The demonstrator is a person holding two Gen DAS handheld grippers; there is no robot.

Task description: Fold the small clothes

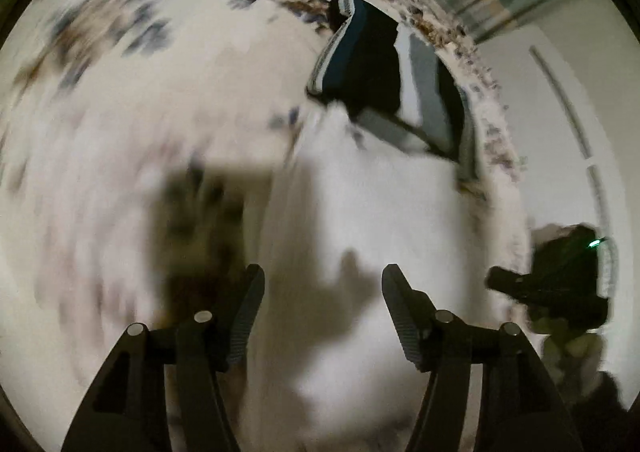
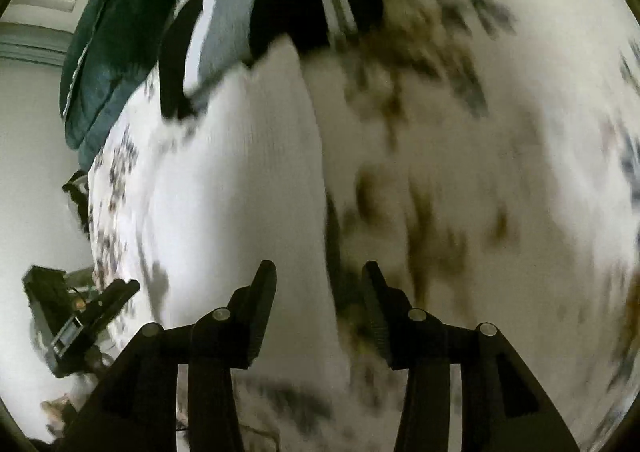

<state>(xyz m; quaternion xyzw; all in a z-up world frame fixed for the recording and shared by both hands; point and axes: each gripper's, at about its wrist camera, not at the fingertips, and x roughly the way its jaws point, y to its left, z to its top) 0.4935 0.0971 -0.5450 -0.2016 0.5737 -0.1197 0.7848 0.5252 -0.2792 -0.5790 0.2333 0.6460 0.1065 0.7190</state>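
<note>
Both hand-held grippers [image 1: 322, 284] [image 2: 318, 280] gape empty above white garment [image 1: 360, 212]

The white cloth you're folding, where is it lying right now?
The white cloth lies on the flowered bedspread, straight ahead of both grippers. Its far end touches the dark striped clothes near the bed's edge; the right wrist view shows it centre-left.

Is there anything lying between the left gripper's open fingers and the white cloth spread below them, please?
Nothing visible does. The left gripper hangs open and empty above the white cloth, with only its shadow between. The dark folded clothes lie beyond, at the cloth's far edge.
</note>
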